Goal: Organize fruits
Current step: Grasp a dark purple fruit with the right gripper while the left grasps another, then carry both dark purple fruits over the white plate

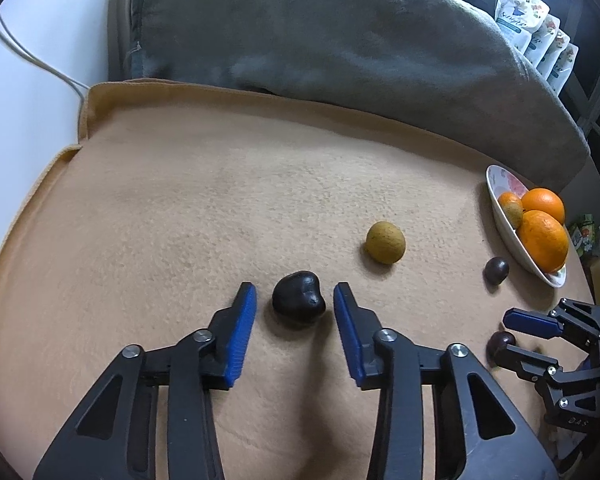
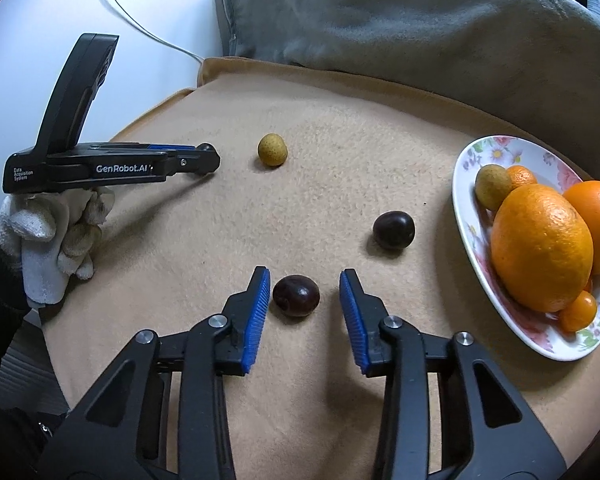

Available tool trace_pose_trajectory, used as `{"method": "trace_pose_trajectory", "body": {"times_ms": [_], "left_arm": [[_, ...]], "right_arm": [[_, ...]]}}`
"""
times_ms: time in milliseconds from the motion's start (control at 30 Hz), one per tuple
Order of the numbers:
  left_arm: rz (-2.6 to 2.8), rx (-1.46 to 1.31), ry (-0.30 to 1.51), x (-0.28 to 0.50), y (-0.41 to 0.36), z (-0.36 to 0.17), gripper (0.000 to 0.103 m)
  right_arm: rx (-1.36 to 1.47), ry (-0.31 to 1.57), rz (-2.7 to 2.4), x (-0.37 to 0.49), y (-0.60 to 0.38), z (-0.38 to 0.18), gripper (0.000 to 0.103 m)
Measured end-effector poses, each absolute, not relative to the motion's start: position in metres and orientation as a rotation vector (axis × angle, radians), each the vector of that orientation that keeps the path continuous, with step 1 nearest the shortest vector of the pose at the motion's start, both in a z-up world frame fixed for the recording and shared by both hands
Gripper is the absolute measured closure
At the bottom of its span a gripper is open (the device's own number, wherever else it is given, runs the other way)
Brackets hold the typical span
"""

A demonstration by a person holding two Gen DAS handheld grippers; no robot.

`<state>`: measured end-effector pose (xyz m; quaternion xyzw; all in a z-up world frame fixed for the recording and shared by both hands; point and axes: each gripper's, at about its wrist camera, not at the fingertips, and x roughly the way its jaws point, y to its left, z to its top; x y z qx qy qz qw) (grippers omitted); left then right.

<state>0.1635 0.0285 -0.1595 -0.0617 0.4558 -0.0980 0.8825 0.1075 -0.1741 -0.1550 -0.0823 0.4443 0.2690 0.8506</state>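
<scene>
Three dark fruits and one tan fruit [image 1: 385, 242] lie loose on a beige blanket [image 1: 180, 200]; the rest sit in a floral plate [image 2: 466, 208] at the blanket's right edge: two oranges [image 2: 542, 246], a couple of small orange ones, one tan. Lumpy dark fruit [image 1: 299, 298] sits between the left gripper [image 1: 295, 300] fingers, roughly centred, a small gap each side, pads not touching it. Round dark fruit [image 2: 296, 295] sits between the right gripper [image 2: 304, 294] fingers likewise, slightly nearer the left pad, a gap on both sides. So both jaw sets stand apart, narrow, straddling a fruit, gripping nothing. Third dark fruit [image 2: 393, 230] lies free between the right gripper and the plate, near the plate rim but apart from it. Tan fruit sits further out mid-blanket, well clear of everything. Open room: wide bare blanket ahead and to the left of the left gripper, up to the folded hem at the far-left corner. A grey cushion [image 1: 320, 32] walls off the far side and overhangs behind the plate. Right side is tighter: plate, free dark fruit and right gripper are close together. The right wrist view shows the left gripper from the side, held by a hand in a white glove [image 2: 56, 232], tips low at the blanket. White wall and a cable [image 1: 32, 56] lie beyond the left edge.
</scene>
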Motion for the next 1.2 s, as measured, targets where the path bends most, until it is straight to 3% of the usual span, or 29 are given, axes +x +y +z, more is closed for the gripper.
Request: {"method": "trace_pose_trajectory", "body": {"times_ms": [200,667,1200], "left_arm": [[-0.203,-0.123,0.947,0.163,0.026,-0.16,0.077],[-0.216,-0.117,0.933,0.156,0.022,-0.155,0.079],[-0.308,-0.093,0.838,0.143,-0.018,-0.111,0.079]], "right_arm": [[-0.187,0.939,0.578,0.105,-0.171,-0.156,0.078],[-0.159,0.894,0.56,0.098,-0.186,-0.141,0.078],[-0.138,0.807,0.485,0.092,-0.225,-0.111,0.078]]}}
